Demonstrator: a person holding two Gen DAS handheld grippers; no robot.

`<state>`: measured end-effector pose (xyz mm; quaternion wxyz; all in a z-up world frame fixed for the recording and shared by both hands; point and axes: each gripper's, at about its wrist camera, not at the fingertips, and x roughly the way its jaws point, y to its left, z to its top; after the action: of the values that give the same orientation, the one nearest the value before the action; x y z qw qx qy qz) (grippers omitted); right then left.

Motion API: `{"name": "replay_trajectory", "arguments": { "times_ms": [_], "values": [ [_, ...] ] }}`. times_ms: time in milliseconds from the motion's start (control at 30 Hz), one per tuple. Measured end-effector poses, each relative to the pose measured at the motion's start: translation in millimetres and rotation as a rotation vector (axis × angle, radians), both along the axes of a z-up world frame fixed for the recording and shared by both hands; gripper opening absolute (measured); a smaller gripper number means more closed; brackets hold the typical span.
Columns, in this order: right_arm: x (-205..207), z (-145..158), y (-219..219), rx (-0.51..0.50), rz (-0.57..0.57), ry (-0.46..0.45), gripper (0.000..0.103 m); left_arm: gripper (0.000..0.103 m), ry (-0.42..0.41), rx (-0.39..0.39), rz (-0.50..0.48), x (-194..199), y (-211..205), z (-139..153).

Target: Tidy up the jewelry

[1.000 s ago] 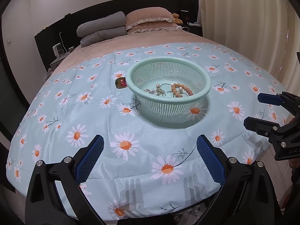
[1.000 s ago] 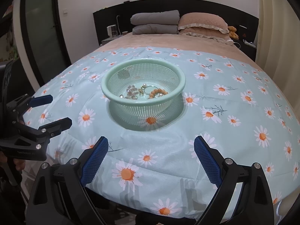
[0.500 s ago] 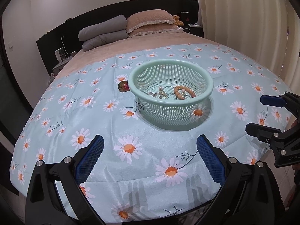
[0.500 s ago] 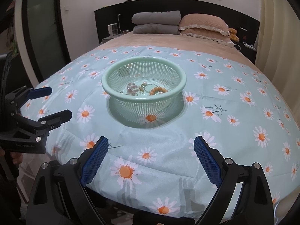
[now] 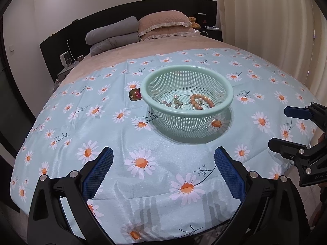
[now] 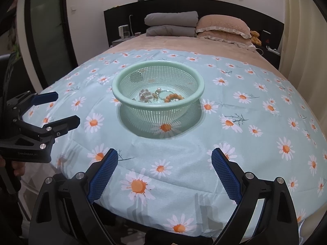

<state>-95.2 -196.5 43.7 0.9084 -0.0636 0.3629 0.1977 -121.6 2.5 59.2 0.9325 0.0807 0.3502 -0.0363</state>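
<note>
A mint green mesh basket (image 5: 229, 98) (image 6: 201, 87) stands on the daisy-print cloth in the middle of the bed. Inside lie an orange bead bracelet (image 5: 201, 102) (image 6: 173, 97), a pearl and chain piece (image 5: 177, 102) and a pale bead piece (image 6: 145, 96). A small dark red oval item (image 5: 134, 95) lies on the cloth just left of the basket. My left gripper (image 5: 163, 171) (image 6: 58, 109) is open and empty, near the bed's front edge. My right gripper (image 6: 164, 172) (image 5: 285, 125) is open and empty, to the right of it.
The daisy cloth (image 5: 102, 134) covers the near half of a beige bed. Grey folded bedding (image 5: 114, 34) and a beige pillow (image 5: 163, 23) lie at the headboard. A curtain (image 5: 271, 30) hangs on the right. A nightstand with small items (image 5: 65, 65) stands at the left.
Both grippers have pulled back and shifted a little, so the basket sits slightly farther off and more to the right in the left view. The jaws stayed open. The jewelry has not moved.
</note>
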Motion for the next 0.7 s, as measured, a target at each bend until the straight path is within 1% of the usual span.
{"name": "replay_trajectory", "arguments": {
  "times_ms": [267,600,700],
  "values": [
    [-0.1,-0.9,0.1,0.002,-0.006,0.007,0.089,0.097,0.01,-0.01,0.002,1.1,1.2,-3.5],
    [-1.1,-1.1,1.4,-0.001,-0.005,0.006,0.089,0.097,0.0,-0.007,0.011,2.4,3.0,-2.5],
    [-0.4,-1.5,1.7,-0.004,-0.005,0.007,0.091,0.097,-0.011,0.005,0.023,2.1,2.1,-2.4]
  ]
}}
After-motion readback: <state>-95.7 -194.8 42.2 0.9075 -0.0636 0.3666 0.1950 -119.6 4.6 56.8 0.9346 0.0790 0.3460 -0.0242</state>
